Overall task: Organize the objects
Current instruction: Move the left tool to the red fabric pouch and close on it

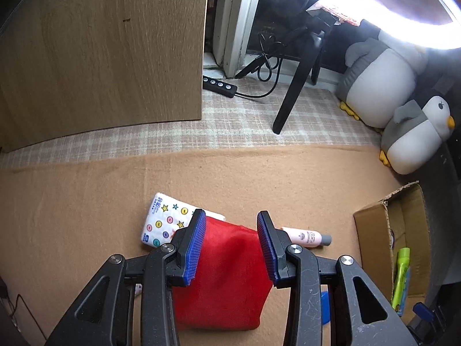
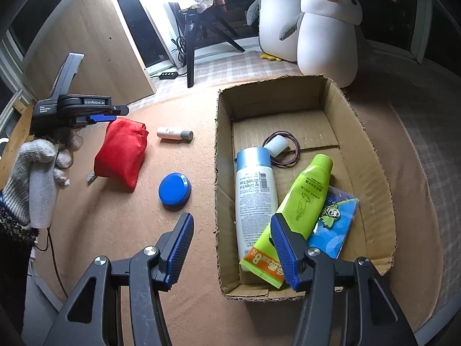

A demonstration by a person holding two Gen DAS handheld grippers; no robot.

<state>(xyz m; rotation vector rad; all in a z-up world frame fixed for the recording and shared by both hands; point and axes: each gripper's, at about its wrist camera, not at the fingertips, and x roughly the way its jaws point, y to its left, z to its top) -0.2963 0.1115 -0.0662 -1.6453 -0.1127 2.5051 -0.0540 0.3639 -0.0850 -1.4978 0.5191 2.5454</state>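
Note:
A red cloth pouch (image 1: 224, 274) lies on the tan mat; it also shows in the right wrist view (image 2: 122, 152). My left gripper (image 1: 232, 222) is open and hovers just above it, apart from it; it shows in the right wrist view (image 2: 103, 116), held by a gloved hand. Beyond the pouch lie a tissue pack (image 1: 167, 222) and a small pink bottle (image 1: 306, 238), also seen from the right (image 2: 174, 134). A blue round tin (image 2: 174, 191) lies beside the cardboard box (image 2: 371, 155). My right gripper (image 2: 230, 223) is open and empty over the box's left wall.
The box holds a white spray can (image 2: 255, 199), a green tube (image 2: 296, 210), a blue packet (image 2: 335, 225), and a coiled cord (image 2: 283, 151). Two penguin plushies (image 2: 328, 31) stand behind it. A tripod leg (image 1: 296, 86), a wooden panel (image 1: 100, 49) and a cable remote (image 1: 220, 86) are at the back.

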